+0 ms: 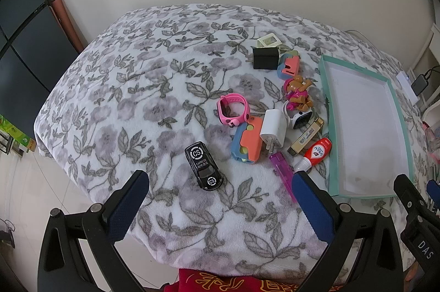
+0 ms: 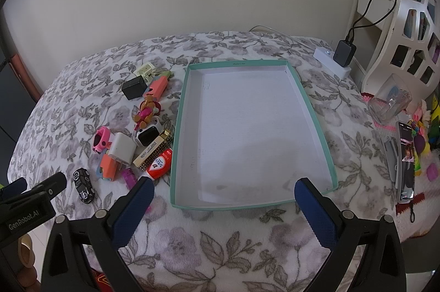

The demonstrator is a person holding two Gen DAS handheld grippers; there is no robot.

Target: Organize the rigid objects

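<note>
A shallow teal box (image 2: 313,110) with a white inside lies empty on the floral blanket; it also shows in the left wrist view (image 1: 324,72). Left of it lie small objects: a black toy car (image 1: 204,166) (image 2: 84,185), pink watch (image 1: 233,110), white charger (image 1: 272,127), black charger (image 1: 265,58), orange-blue toy (image 1: 246,145), purple lighter (image 1: 283,174), red-white bottle (image 1: 316,153), gold bar (image 1: 305,136), figurine (image 1: 298,92). My left gripper (image 1: 220,183) is open, just before the car. My right gripper (image 2: 224,191) is open at the box's near edge.
A white power strip with a black adapter (image 2: 343,53) sits at the back right of the bed. A phone (image 2: 407,163), a clear cup (image 2: 390,99) and toys lie at the right, beside a white shelf (image 2: 412,17). The bed's left edge drops to the floor.
</note>
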